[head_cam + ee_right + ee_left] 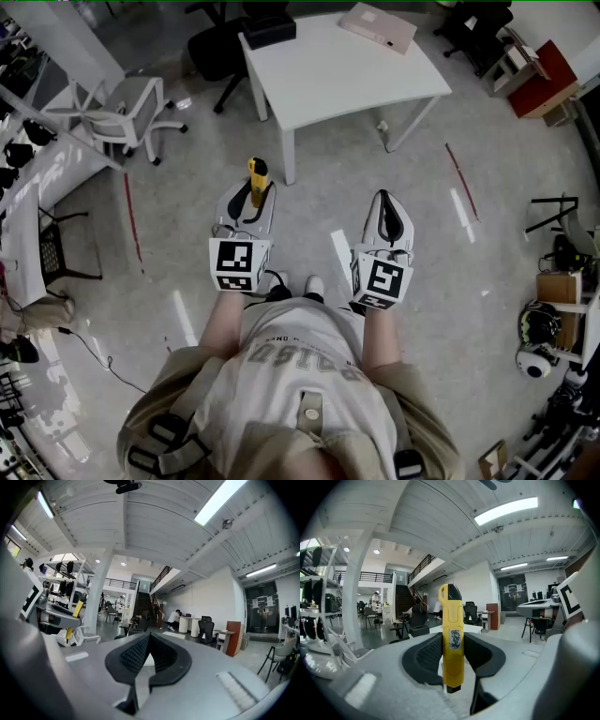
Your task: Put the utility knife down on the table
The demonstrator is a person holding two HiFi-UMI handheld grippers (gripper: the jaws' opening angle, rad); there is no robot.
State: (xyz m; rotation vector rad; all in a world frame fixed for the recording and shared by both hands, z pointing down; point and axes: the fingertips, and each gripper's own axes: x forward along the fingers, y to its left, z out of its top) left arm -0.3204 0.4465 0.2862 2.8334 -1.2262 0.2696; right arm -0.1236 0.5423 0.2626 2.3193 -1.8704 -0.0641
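Utility knife (452, 639), yellow with a dark tip at its upper end and a small printed label on its side, is gripped between the jaws of the left gripper (251, 201). The ribbed black pads press on the knife from either side, so these jaws are held partly apart by its body. Its long axis stands upright, crosswise to the direction the jaws point: the upper end rises well above the jaws and the lower end hangs just below them. The knife is in the air, above the floor, not on any surface. Straight ahead of these jaws, well apart from them, is the white table (347, 70). Its near corner is closest, and bare floor lies between the jaws and it. A black box (267, 28) and a flat pinkish case (380, 26) sit toward the far side of the table, leaving the near part bare. The right gripper (148, 641) is level beside the left one, its jaws pressed together with nothing between them. It is about as far from the table as the left one, but carries nothing. As a judgement, the left hand must carry the knife forward over the tabletop and probably tip its long axis from upright to flat before the jaws let go.
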